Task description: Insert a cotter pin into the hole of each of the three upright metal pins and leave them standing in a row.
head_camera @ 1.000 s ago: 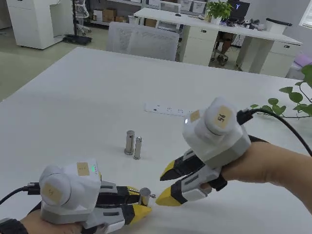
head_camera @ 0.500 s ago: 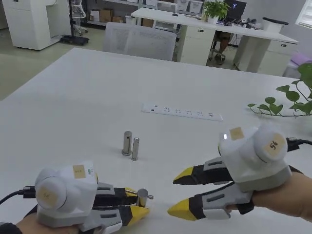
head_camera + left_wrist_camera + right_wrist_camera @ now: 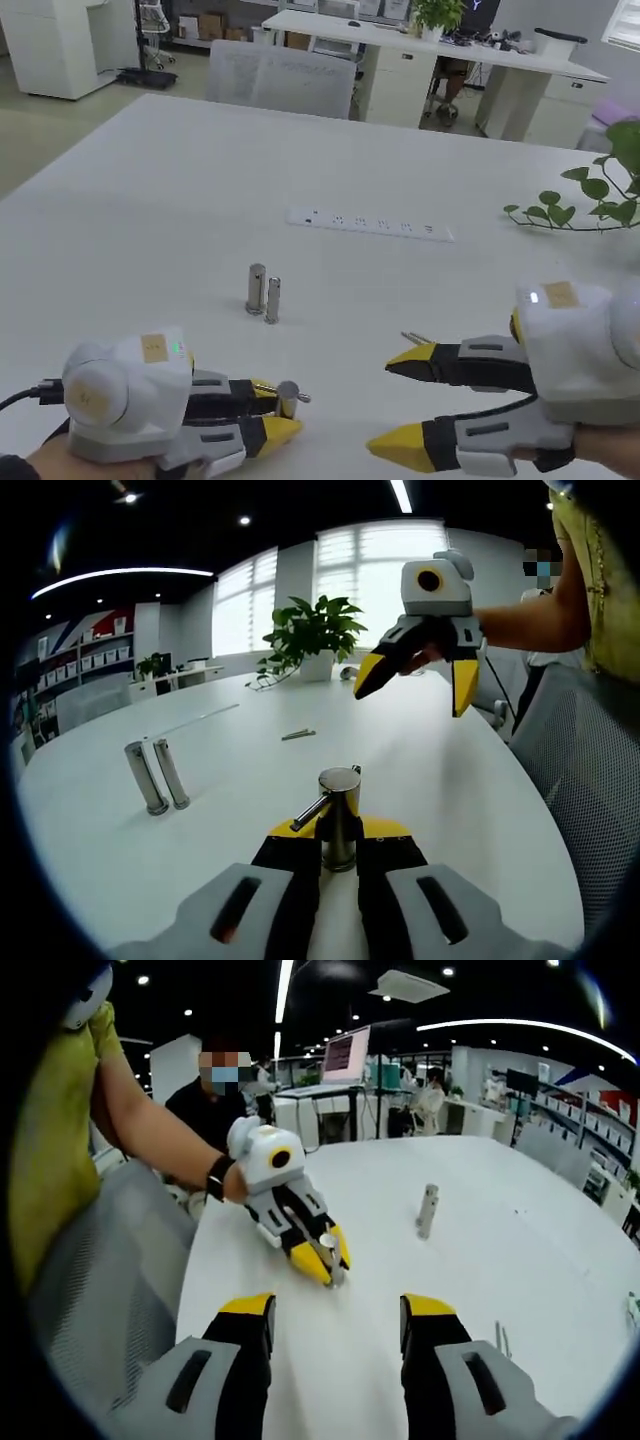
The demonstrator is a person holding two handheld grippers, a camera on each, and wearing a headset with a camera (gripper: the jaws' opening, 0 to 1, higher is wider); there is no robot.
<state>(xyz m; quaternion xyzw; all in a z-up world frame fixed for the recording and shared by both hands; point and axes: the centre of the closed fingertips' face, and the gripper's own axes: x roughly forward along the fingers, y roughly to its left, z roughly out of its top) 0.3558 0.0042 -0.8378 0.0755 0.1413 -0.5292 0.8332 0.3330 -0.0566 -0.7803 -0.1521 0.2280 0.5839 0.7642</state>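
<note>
My left gripper (image 3: 285, 408) lies low at the front left, shut on an upright metal pin (image 3: 287, 393) that has a cotter pin (image 3: 312, 810) through its head. Two more metal pins (image 3: 257, 288) (image 3: 272, 299) stand close together mid-table, seen as a pair (image 3: 158, 775) in the left gripper view. My right gripper (image 3: 400, 405) hovers open and empty at the front right, apart from the held pin. A loose cotter pin (image 3: 415, 339) lies on the table by its upper jaw. In the right gripper view, my open gripper (image 3: 336, 1312) faces the left gripper (image 3: 318, 1252).
A white power strip (image 3: 370, 224) lies across the table beyond the pins. A leafy plant (image 3: 590, 195) reaches in at the right edge. A grey chair (image 3: 280, 80) stands at the far side. A seated person (image 3: 225, 1090) is behind the left gripper.
My right gripper has drawn back to the right and lower, away from the held pin. The cotter pin stays in that pin. A loose cotter pin now shows on the table.
</note>
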